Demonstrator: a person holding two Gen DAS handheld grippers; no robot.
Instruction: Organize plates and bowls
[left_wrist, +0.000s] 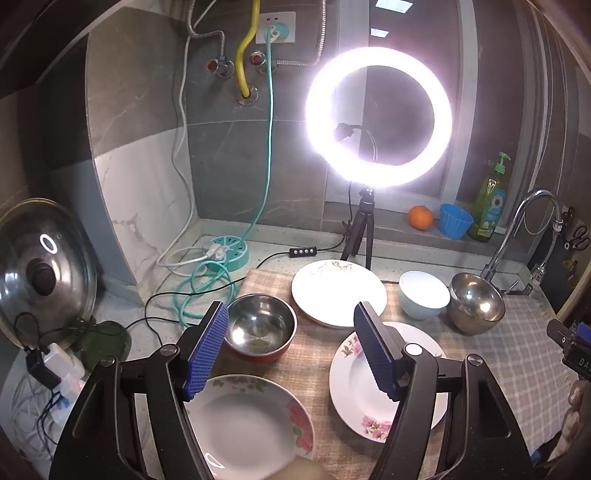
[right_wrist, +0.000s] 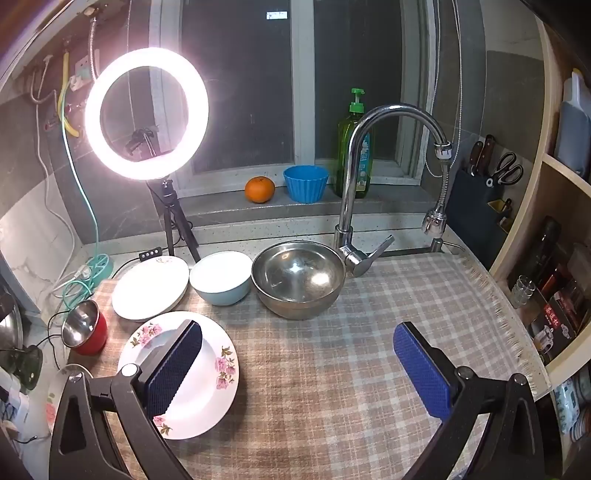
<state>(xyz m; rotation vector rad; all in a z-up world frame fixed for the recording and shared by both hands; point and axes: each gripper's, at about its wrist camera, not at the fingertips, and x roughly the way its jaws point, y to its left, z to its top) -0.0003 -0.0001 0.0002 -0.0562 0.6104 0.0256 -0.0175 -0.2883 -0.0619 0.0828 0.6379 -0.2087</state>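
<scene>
Both tongs hang spread and empty over the checked cloth (right_wrist: 332, 369) on the worktop. Left tongs (left_wrist: 291, 347) frame the red-walled steel bowl (left_wrist: 260, 326) at eleven o'clock; right tongs (right_wrist: 295, 365) overlap the floral plate (right_wrist: 192, 373) at nine. Probably best: pinch a plate's rim squarely, then stack like with like.

Crockery counted around the ring light (left_wrist: 378, 116): three plates, namely one plain white plate (left_wrist: 338, 291) nearest its tripod and two floral plates (left_wrist: 384, 384) (left_wrist: 251, 421) farther off; three bowls, namely two steel (left_wrist: 476, 302) (left_wrist: 260, 326) and one pale blue (left_wrist: 423, 293).
</scene>
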